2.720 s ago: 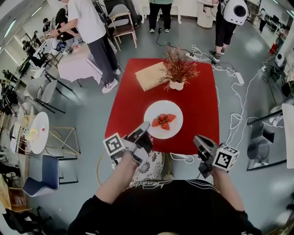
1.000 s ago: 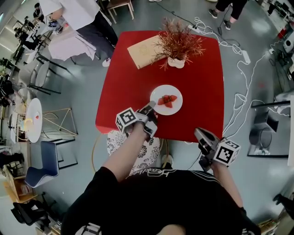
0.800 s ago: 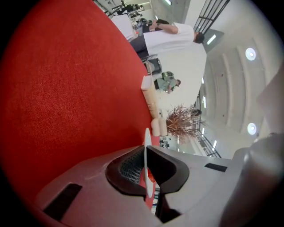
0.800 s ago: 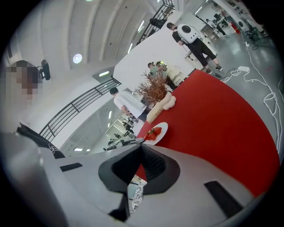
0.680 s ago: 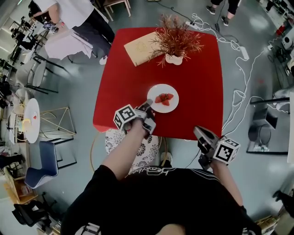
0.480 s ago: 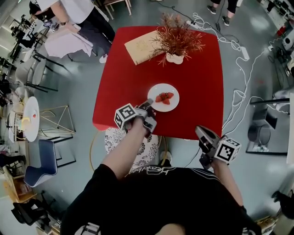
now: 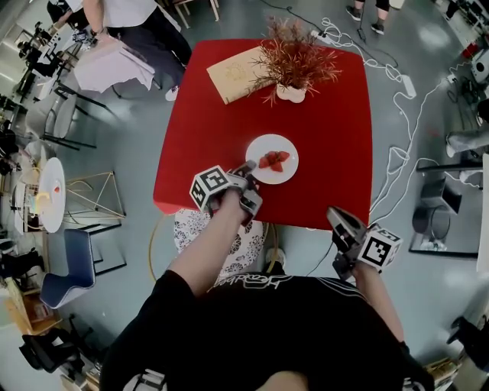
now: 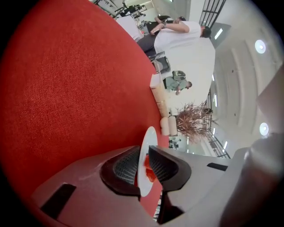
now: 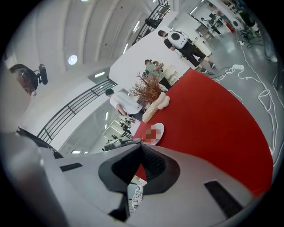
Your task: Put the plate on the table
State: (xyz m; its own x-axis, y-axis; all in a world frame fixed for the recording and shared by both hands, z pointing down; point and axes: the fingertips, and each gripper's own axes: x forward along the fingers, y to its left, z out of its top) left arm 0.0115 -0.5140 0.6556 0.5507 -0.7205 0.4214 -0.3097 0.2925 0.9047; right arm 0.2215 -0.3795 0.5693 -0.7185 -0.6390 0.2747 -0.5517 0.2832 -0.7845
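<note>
A white plate (image 7: 273, 149) with cut strawberries (image 7: 272, 160) lies flat on the red table (image 7: 221, 130), near its front edge. My left gripper (image 7: 247, 169) is at the plate's near-left rim. In the left gripper view that rim (image 8: 149, 137) stands between the two pads, which are still against it while the jaws are opening. My right gripper (image 7: 335, 217) hangs off the table's front right corner, shut and empty. From the right gripper view the plate (image 9: 154, 133) shows far off on the red table (image 9: 213, 128).
A dried plant in a white pot (image 7: 293, 69) and a tan mat (image 7: 233, 72) sit at the table's far side. A patterned stool (image 7: 200, 229) stands under the front edge. Cables (image 7: 397, 153) trail on the floor at right. A person (image 7: 130, 19) stands at the far left.
Since the earliest frame the plate has gone forward and down onto the table with my left gripper on it. Over the last second plate and grippers have barely moved.
</note>
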